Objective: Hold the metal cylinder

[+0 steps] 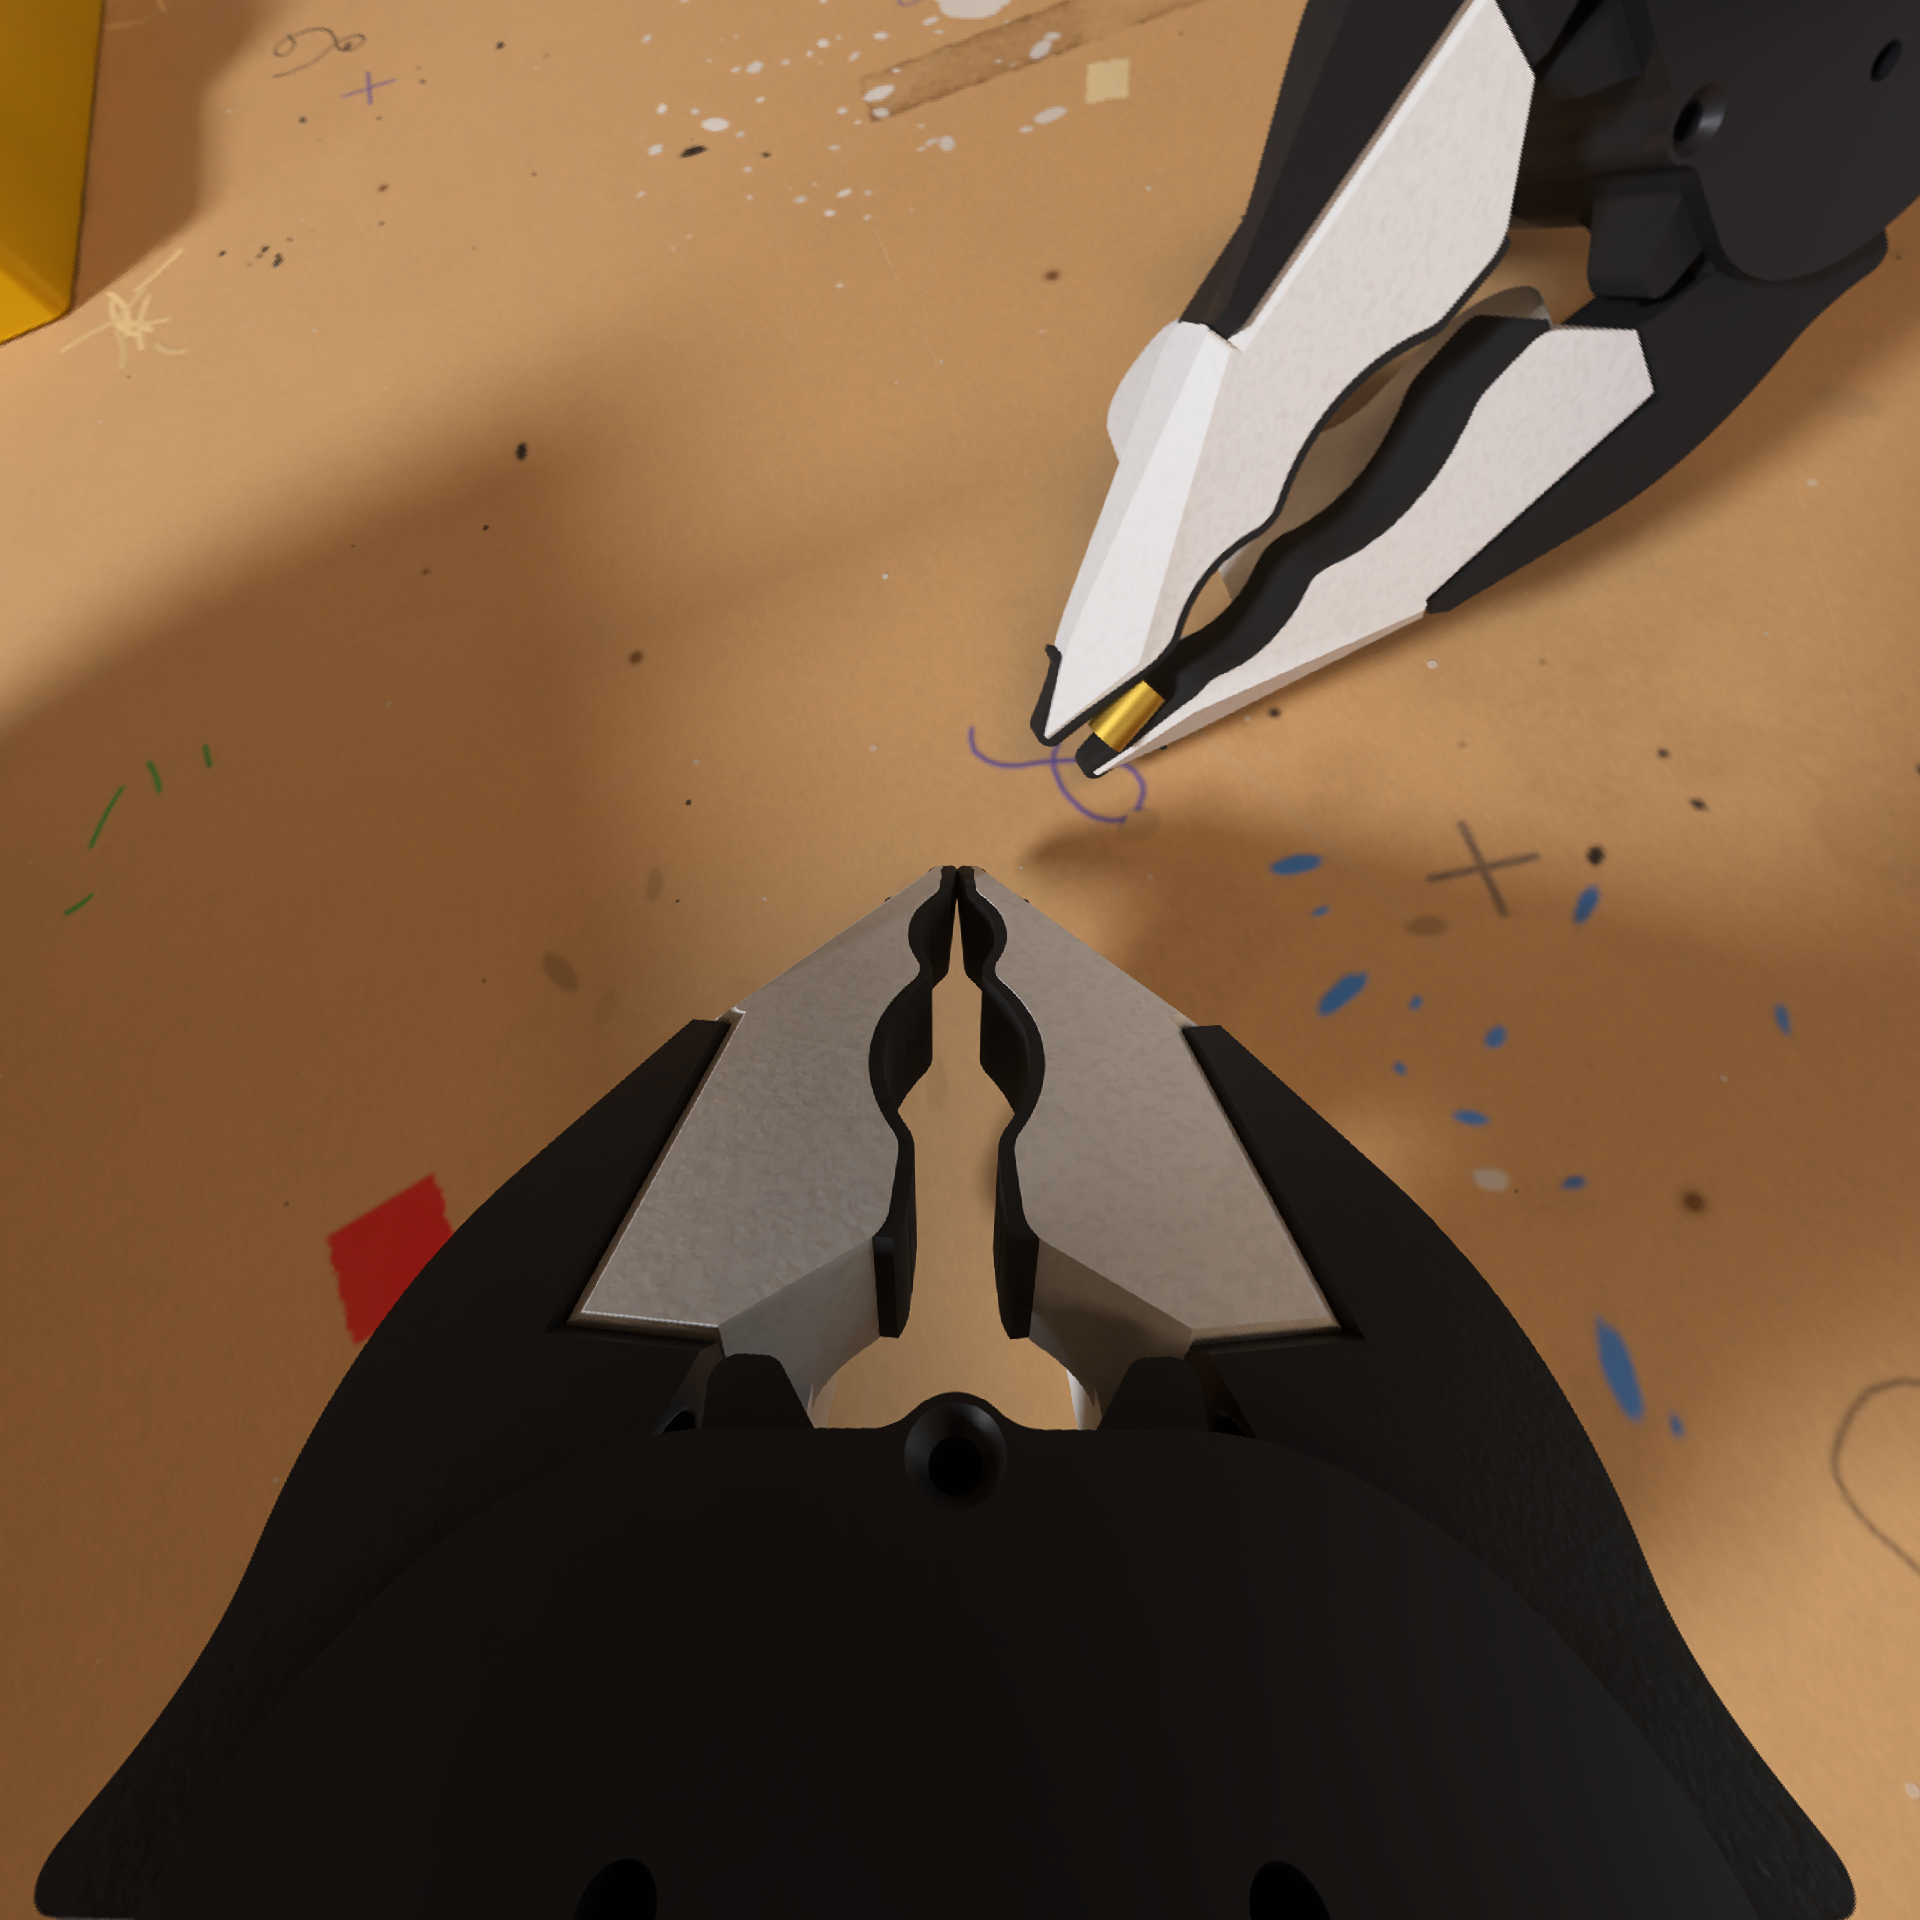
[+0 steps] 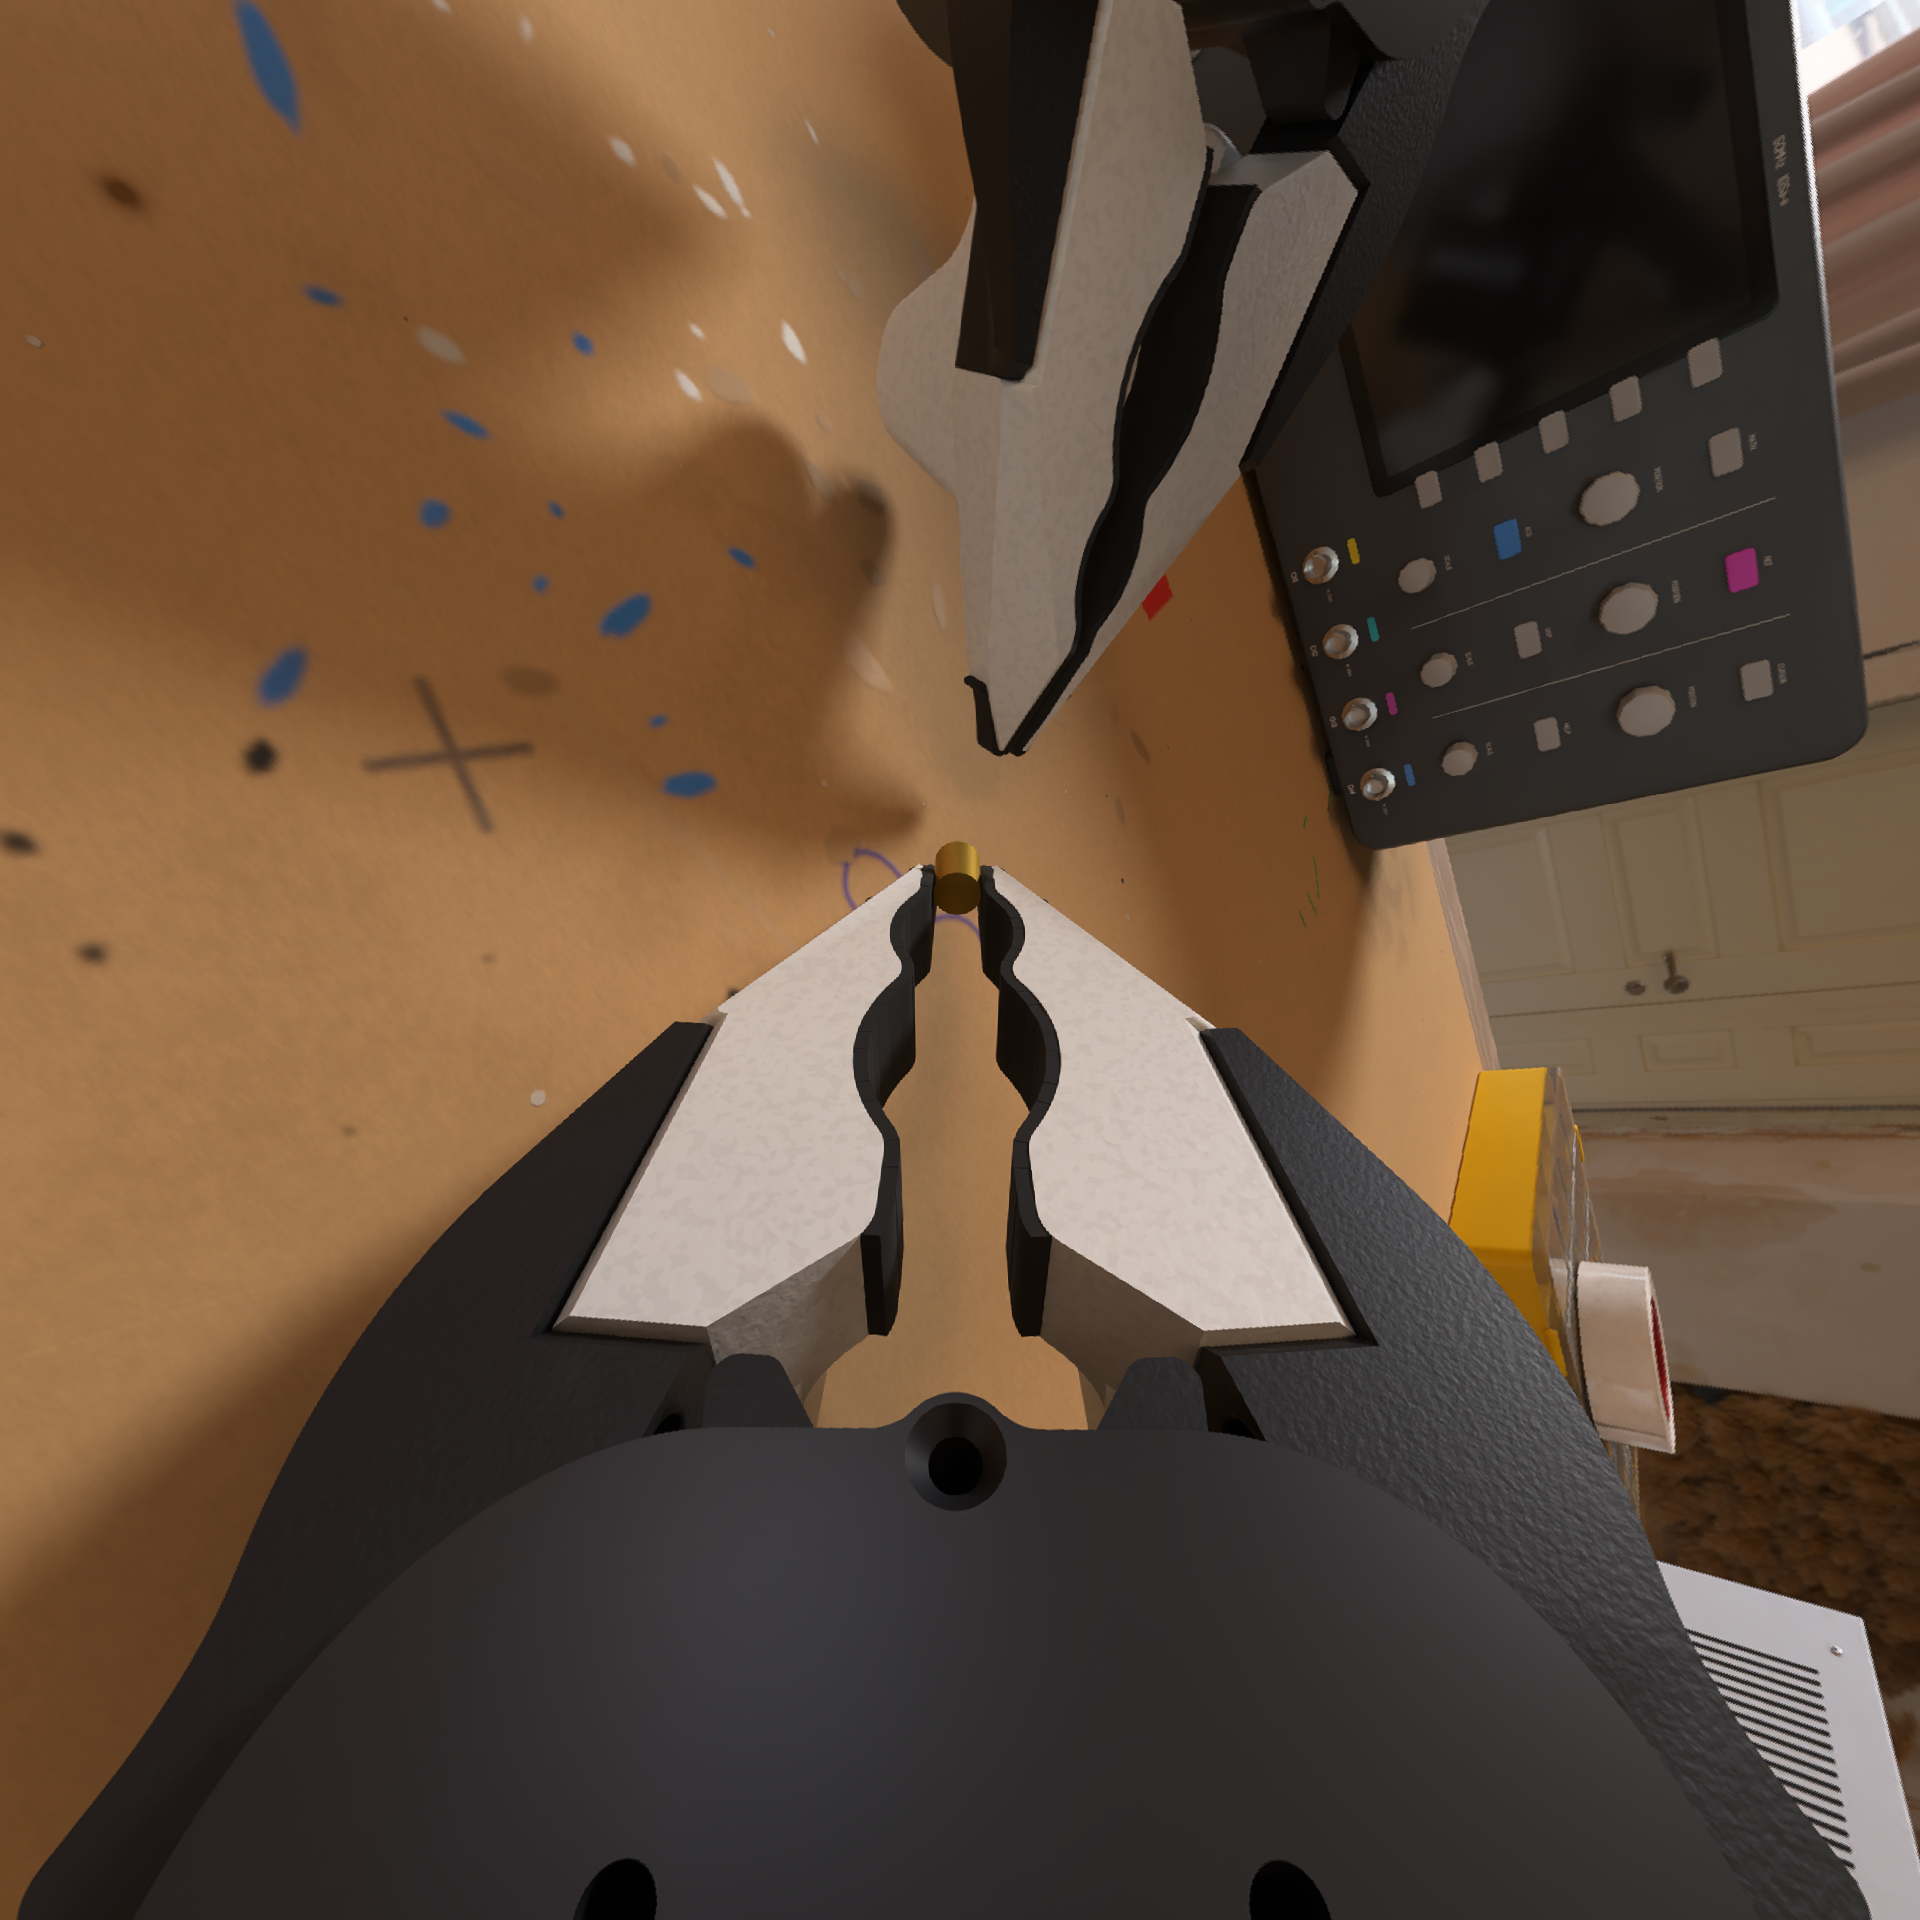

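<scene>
the right gripper [image 2: 956, 883] pinches the small brass metal cylinder [image 2: 957, 879] between its fingertips at frame centre above the paint-flecked workbench [image 2: 312, 935], while the left gripper [image 1: 956, 873] below it sits with jaws pressed together, empty

Warm, fairly bright light falls across the tabletop [image 1: 727, 582], and broad soft-edged shadows lie over it: one sweeps across the upper left of the left wrist view, and a darker patch sits beside the left gripper [image 2: 997, 743] in the right wrist view. The left gripper's [image 1: 954, 873] pale fingers look dull grey in shade, while the right gripper [image 1: 1070, 750] catches the light and reads near white, without harsh glare. Both views are sharp at the centre, but the wide lens bends and stretches the edges, smearing paint flecks into streaks and tilting the dark instrument panel [image 2: 1579, 582].
</scene>
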`<action>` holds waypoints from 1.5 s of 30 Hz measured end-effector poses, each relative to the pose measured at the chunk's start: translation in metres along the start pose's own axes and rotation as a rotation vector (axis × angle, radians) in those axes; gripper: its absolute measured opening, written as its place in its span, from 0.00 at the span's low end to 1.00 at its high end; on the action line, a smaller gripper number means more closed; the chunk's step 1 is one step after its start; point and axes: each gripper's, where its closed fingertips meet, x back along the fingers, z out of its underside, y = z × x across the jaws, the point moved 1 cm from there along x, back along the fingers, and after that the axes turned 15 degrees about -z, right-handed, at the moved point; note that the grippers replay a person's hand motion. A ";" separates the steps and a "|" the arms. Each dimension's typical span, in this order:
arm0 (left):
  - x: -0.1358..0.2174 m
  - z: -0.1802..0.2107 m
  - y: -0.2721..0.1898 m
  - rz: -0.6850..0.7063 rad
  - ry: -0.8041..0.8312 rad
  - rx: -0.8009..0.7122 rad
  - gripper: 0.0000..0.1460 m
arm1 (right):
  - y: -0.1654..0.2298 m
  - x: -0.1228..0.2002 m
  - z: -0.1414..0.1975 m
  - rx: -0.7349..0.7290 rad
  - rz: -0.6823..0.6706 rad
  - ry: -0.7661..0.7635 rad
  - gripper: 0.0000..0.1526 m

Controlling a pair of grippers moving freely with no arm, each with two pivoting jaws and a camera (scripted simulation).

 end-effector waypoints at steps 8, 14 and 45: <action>0.002 0.006 -0.003 0.026 0.030 -0.026 0.00 | 0.000 0.000 0.000 -0.003 0.004 0.001 0.05; 0.002 0.007 -0.006 0.037 0.039 -0.012 0.00 | -0.001 -0.001 0.000 -0.007 0.019 0.013 0.05; -0.001 0.010 -0.001 -0.002 0.046 0.008 0.00 | -0.001 -0.001 -0.002 0.034 0.062 0.083 0.05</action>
